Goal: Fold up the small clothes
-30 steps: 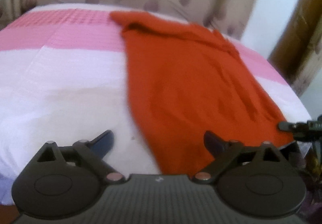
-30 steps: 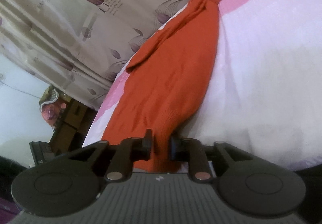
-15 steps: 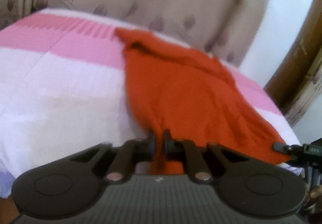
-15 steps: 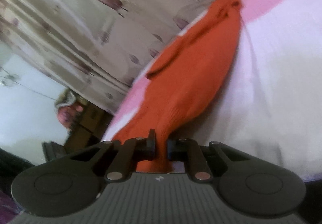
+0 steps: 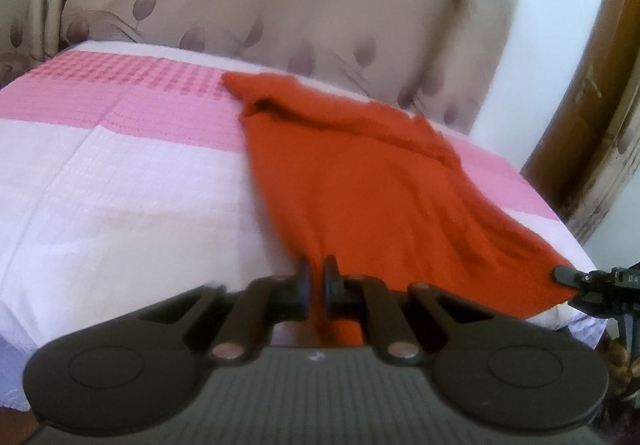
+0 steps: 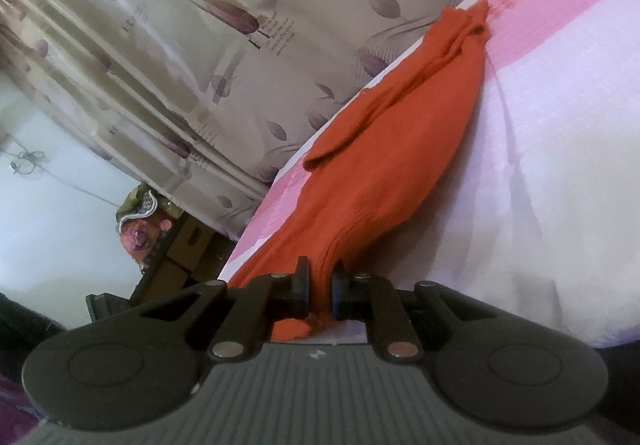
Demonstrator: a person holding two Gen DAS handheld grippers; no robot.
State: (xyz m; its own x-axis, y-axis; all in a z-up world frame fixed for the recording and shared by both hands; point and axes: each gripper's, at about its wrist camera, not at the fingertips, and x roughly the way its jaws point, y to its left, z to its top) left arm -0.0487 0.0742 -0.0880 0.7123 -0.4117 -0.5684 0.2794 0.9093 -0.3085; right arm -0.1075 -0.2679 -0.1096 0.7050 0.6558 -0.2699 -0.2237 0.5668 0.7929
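An orange garment (image 5: pixel 372 181) lies spread on the pink and white bed cover (image 5: pixel 120 173), its far end bunched near the curtain. My left gripper (image 5: pixel 315 287) is shut on the garment's near left hem corner. My right gripper (image 6: pixel 320 291) is shut on the near right hem corner of the garment (image 6: pixel 400 149), and the cloth is pulled taut and lifted slightly. The right gripper also shows at the right edge of the left wrist view (image 5: pixel 564 277).
A beige curtain (image 5: pixel 280 5) with purple leaf print hangs behind the bed. A wooden post (image 5: pixel 588 85) stands at the right. Boxes and a cloth bundle (image 6: pixel 148 221) sit beyond the bed's right side.
My left gripper went from open beside the hem to shut on the garment's near left corner. Both grippers have since lifted the near hem slightly; the right stayed shut on the cloth.
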